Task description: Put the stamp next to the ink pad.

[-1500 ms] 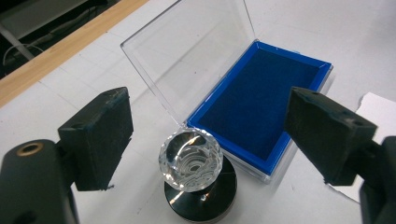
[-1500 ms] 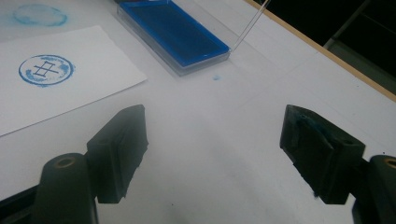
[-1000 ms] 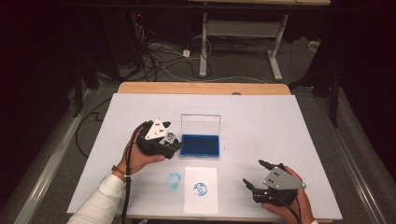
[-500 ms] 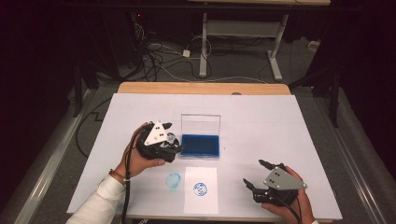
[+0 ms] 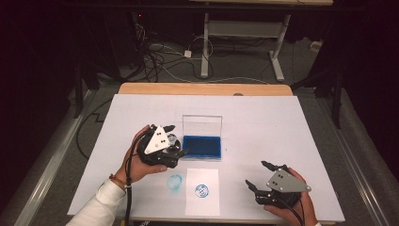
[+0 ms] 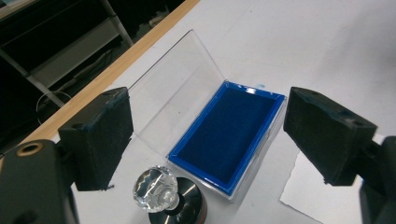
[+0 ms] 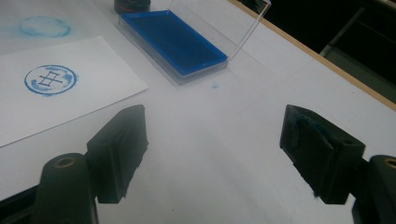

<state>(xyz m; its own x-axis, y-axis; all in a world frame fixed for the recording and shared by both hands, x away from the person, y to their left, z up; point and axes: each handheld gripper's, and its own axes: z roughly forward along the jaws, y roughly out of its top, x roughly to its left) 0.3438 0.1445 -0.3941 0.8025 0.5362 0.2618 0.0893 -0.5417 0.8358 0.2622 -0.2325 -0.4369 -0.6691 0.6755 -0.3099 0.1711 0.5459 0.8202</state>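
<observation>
1. White tabletop: the stamp stands beside the open ink pad, paper already printed.
2. Left gripper fingers released, hovering over the stamp.
3. Right gripper released, idle.
4. Next, probably closing the pad's lid.

A round blue stamp mark is showing on the paper: a ring enclosing a grid-like character, close to 田 or 井 in shape, though which one is not clear. In the high view the same mark is appearing as a blue circle too small to read. A fainter blue ring is sitting on the table beside the paper, carrying no legible sign.
</observation>
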